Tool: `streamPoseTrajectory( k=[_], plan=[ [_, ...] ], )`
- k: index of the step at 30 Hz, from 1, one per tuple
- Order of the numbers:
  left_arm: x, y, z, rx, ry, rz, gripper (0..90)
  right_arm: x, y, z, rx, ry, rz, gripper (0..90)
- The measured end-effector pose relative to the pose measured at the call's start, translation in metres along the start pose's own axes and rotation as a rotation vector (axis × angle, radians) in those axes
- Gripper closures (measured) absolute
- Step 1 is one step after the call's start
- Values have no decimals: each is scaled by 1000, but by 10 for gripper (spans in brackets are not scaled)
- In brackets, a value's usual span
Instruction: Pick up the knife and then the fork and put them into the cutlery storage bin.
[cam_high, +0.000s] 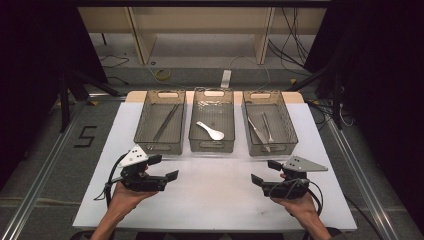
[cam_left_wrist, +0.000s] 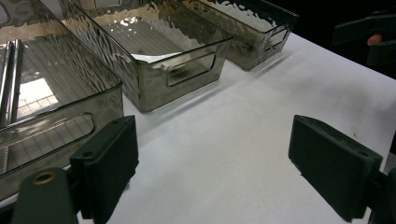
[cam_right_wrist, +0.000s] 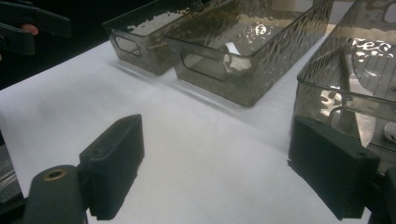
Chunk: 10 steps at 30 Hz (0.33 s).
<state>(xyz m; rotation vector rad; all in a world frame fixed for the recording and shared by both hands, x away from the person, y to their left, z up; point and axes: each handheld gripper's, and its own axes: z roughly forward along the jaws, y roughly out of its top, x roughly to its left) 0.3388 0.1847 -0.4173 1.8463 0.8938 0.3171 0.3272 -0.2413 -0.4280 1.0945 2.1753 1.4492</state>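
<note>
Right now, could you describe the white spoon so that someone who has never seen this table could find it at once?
On the white table three smoky see-through bins stand in a row along the far edge. Look in the middle bin: the white spoon lies alone on its floor. The bins on either side hold only long metal utensils, so it is the one white, short piece.

Both forearms are bare, no sleeves. The left gripper (cam_high: 166, 167) and right gripper (cam_high: 266, 171) are black, each with blocky rectangular jaws, a grey three-cornered plate, a brass-coloured rivet and a trailing black cable.
</note>
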Motion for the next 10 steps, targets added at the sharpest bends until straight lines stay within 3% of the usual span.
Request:
streamPoseTrajectory(
  k=[10],
  plan=[
    [0, 0, 0, 1, 1, -2, 154, 0, 0, 0, 2, -4, -4, 192]
  ],
)
